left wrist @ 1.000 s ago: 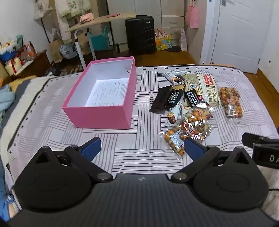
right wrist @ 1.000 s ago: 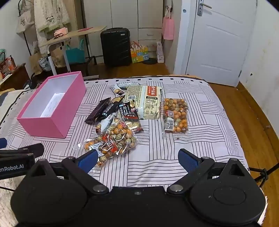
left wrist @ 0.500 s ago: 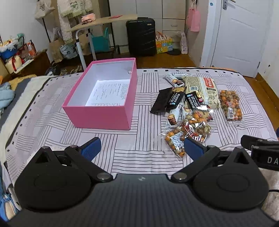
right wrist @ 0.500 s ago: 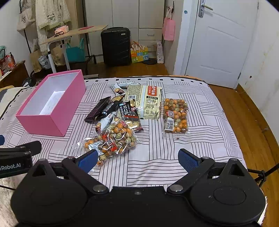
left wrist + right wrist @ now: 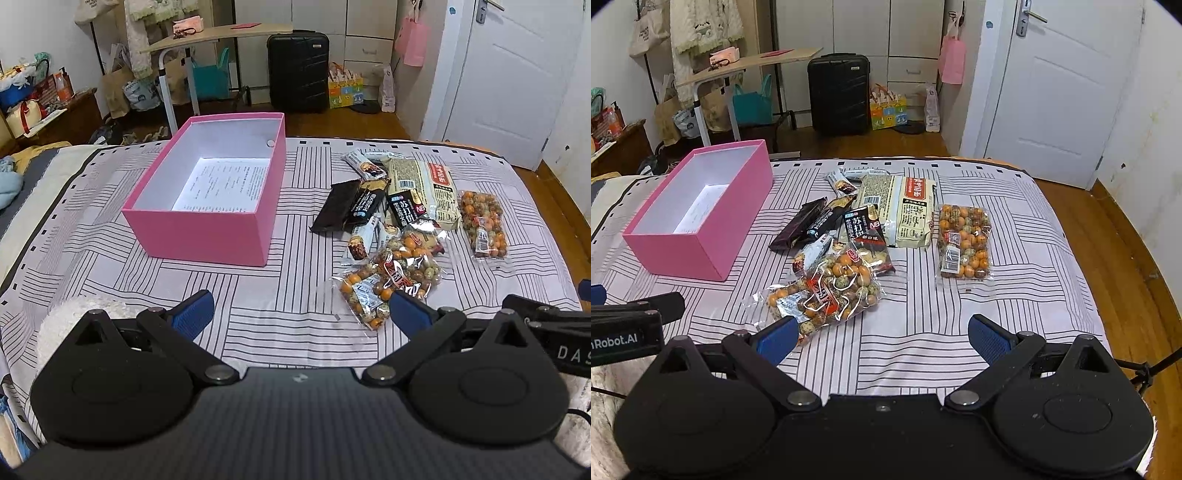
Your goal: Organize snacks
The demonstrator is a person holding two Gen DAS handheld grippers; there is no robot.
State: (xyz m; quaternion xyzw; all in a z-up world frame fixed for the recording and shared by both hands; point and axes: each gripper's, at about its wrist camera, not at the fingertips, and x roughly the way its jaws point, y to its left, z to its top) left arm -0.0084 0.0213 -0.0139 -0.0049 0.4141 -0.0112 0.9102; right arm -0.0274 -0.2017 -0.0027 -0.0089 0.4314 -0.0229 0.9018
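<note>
An open pink box (image 5: 207,229) (image 5: 698,240), with only a printed paper sheet inside, stands on a striped bedspread. To its right lies a pile of snacks: a clear bag of coated nuts (image 5: 388,280) (image 5: 827,288), dark wrapped bars (image 5: 347,208) (image 5: 805,225), a cream noodle pack (image 5: 424,184) (image 5: 905,210), and a second nut bag (image 5: 482,225) (image 5: 964,242) apart on the right. My left gripper (image 5: 299,312) is open and empty, in front of the box and the nut bag. My right gripper (image 5: 882,338) is open and empty, near the front nut bag.
The striped bedspread (image 5: 258,317) covers a bed; wooden floor (image 5: 1108,236) lies to the right. A black suitcase (image 5: 838,92), a small desk (image 5: 218,35) and a white door (image 5: 1060,88) stand beyond the bed. A white fluffy item (image 5: 74,314) lies at the near left.
Both grippers have drawn back and risen slightly, so the box and snacks sit a little farther off. Jaws stay open. Nothing on the bed has moved.
</note>
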